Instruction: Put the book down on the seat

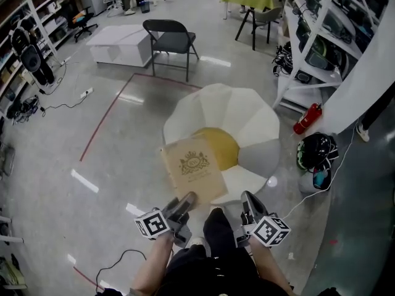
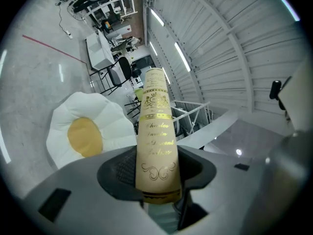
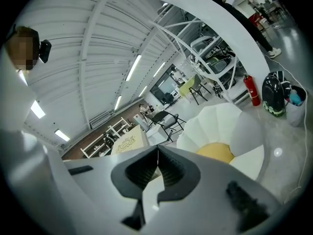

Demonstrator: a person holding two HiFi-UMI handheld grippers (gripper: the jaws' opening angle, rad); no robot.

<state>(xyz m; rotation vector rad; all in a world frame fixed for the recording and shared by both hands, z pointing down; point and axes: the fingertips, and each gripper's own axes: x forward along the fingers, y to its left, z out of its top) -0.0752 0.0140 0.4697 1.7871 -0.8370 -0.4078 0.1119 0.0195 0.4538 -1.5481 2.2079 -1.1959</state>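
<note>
Book (image 1: 193, 168), tan with gold spine script beginning "Charles", was clenched in your left gripper (image 1: 184, 203) above the seat (image 1: 247, 122). Your right gripper (image 1: 250, 201) was closed, empty.

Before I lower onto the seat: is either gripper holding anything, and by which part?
The left gripper clamps the tan book at the bottom end of its spine. The right gripper is shut on nothing.
</note>
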